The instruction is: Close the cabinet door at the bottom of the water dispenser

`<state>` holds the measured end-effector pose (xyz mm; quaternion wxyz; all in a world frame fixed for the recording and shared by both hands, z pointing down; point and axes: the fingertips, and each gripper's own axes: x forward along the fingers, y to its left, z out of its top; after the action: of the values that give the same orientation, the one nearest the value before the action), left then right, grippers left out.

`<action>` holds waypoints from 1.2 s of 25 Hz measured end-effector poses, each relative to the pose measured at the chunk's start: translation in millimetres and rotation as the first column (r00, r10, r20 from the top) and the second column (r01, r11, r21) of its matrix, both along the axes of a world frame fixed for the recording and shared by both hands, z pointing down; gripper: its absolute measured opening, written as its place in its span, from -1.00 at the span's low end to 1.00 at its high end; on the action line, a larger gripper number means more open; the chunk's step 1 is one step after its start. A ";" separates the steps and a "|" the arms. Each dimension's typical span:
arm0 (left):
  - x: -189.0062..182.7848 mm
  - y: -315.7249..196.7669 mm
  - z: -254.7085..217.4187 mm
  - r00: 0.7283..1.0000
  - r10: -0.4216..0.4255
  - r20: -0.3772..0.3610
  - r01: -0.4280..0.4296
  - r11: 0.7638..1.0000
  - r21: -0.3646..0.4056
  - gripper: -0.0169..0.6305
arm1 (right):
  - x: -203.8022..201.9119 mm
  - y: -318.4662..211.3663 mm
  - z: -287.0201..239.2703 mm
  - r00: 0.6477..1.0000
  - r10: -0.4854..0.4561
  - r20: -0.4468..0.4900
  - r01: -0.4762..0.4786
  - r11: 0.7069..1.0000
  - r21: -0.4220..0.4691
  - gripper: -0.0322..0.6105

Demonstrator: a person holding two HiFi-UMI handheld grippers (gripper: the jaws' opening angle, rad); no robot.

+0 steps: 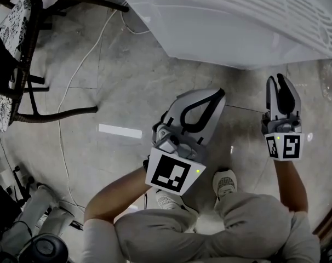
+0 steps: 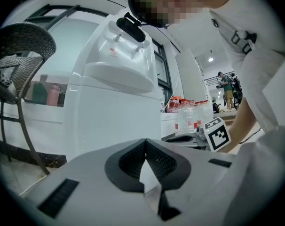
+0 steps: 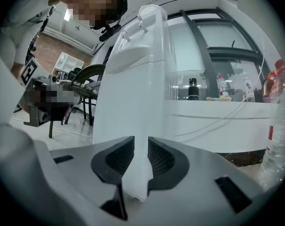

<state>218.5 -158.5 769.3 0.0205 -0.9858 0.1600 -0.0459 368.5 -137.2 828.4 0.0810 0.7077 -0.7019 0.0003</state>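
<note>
Left gripper (image 1: 221, 92), right gripper (image 1: 277, 79): grey, black ribbed fingers (image 3: 116, 159), black-white marker cubes (image 1: 174, 171); grey trousers (image 1: 248, 223), white sneakers (image 1: 225, 182).

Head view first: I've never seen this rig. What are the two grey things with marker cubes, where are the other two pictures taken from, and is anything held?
There is no robot: a person holds a gripper in each hand. The head view comes from a camera on their head, looking down at the tiled floor and the white water dispenser ahead. The left gripper shows at left, the right gripper at right; the cubes are part of them. The other two pictures come from a camera on each gripper, looking along its jaws toward the dispenser. The left jaws are shut, empty. The right jaws stand slightly apart; the dispenser only shows through the gap, farther off. Nothing is held.
</note>
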 end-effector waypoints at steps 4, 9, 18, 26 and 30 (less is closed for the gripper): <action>-6.8 -0.3 -3.0 1.000 -0.007 -0.001 0.007 1.000 0.017 -0.92 | -18.1 3.0 -7.6 0.999 -0.045 0.027 0.045 0.999 0.008 -0.72; -20.0 2.2 -4.1 1.000 -0.025 0.005 0.024 0.999 0.026 -0.92 | -41.6 -1.9 -22.8 0.995 -0.086 0.053 0.084 0.996 0.030 -0.78; -67.8 -7.2 -5.7 0.995 -0.098 0.021 0.097 0.995 0.034 -0.92 | -92.4 -9.5 -37.1 0.983 -0.168 0.078 0.166 0.986 0.032 -0.85; -140.1 -31.7 -13.4 0.961 -0.276 0.027 0.276 0.961 -0.004 -0.92 | -109.7 -10.3 -77.8 0.974 -0.216 0.067 0.212 0.975 0.059 -0.85; -161.0 -35.6 -38.2 0.944 -0.329 0.000 0.328 0.944 0.016 -0.92 | -108.1 0.7 -98.6 0.977 -0.208 0.046 0.205 0.977 0.061 -0.85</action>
<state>57.5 -194.1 731.1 0.0207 -0.9451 0.3224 -0.0488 260.5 -136.4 729.8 0.0425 0.6326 -0.7733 -0.0090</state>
